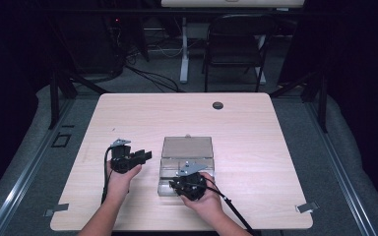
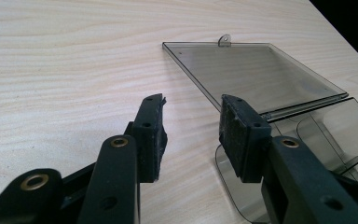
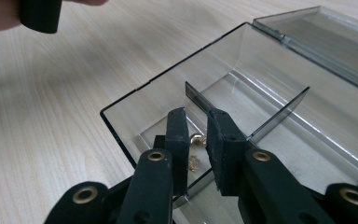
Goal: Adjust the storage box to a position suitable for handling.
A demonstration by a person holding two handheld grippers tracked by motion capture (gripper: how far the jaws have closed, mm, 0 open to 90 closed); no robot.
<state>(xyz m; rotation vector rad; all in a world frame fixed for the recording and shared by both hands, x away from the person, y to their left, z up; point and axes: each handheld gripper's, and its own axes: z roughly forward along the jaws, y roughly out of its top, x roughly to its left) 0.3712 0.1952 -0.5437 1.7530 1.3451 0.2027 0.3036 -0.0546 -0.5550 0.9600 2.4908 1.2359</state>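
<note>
Small gold pieces [image 3: 196, 139] are lying in the near corner compartment of the clear box [image 1: 187, 169], just ahead of my right fingers [image 3: 196, 140], which are dipping in narrowly parted and grasping nothing. If I am closing too fast, the pieces may be skidding away, or my fingers may be knocking the thin divider [image 3: 242, 112]. My left fingers [image 2: 193, 135] are hovering released beside the open lid [image 2: 261, 77] over the tabletop [image 1: 128, 113]. My fingers are partly hiding the pieces, so I cannot tell what they are.
</note>
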